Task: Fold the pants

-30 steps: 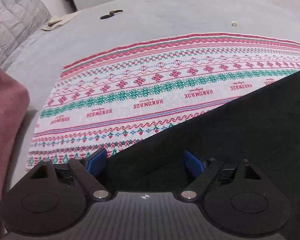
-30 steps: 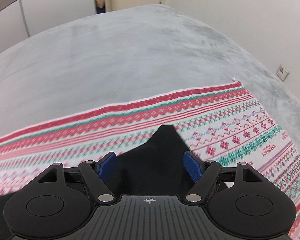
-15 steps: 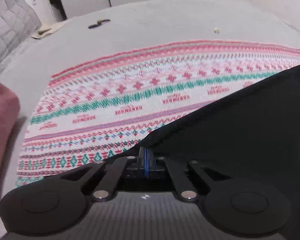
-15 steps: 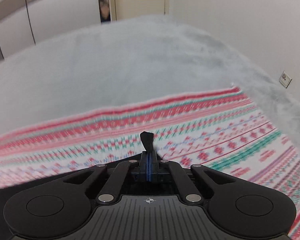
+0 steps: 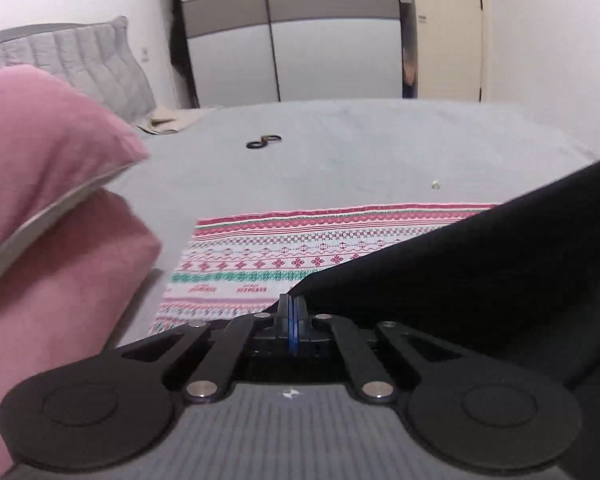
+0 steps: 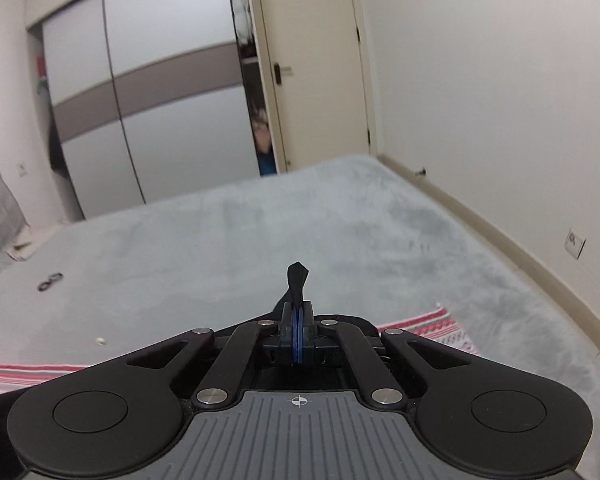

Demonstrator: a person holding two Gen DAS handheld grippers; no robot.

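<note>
1. Patterned cloth (image 5: 284, 256), left wrist view: two small red printed words under the green band, too blurred to read.
2. Right wrist view: only a strip of the same cloth shows, no lettering on it.
3. No other readable text, labels or numbers.

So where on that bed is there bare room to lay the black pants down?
Free: the grey bedspread beyond the patterned cloth, between the black rings and the wall side. Crowded: the left edge, with pink pillows stacked. The black pants hang clamped in both tools.
</note>
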